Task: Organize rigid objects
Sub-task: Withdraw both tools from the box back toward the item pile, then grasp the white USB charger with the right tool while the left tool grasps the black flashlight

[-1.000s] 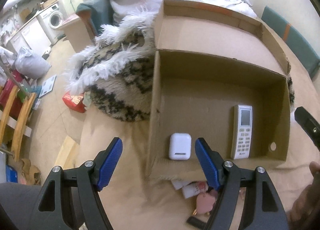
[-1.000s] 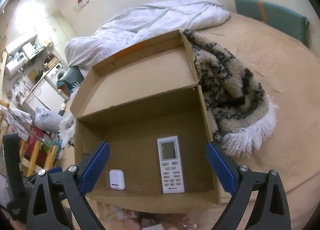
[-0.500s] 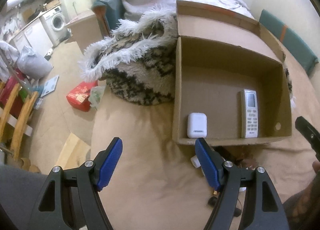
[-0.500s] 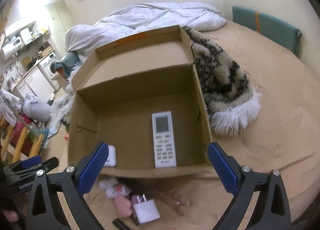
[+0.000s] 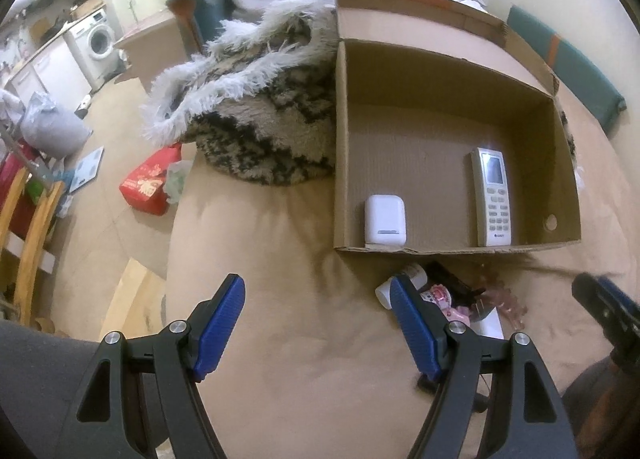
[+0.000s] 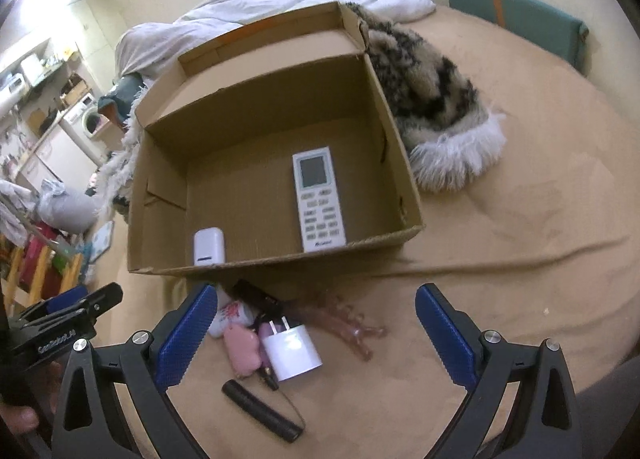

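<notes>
Both your grippers, left (image 5: 318,323) and right (image 6: 316,333), hang spread wide with nothing in them. The remote (image 6: 319,198) and white case (image 6: 209,246) lie inside the cardboard box (image 6: 404,195). Just in front of it, the charger (image 6: 291,351) shows clearly, but the pink bits (image 6: 240,351) are blurry, maybe a keychain.
</notes>
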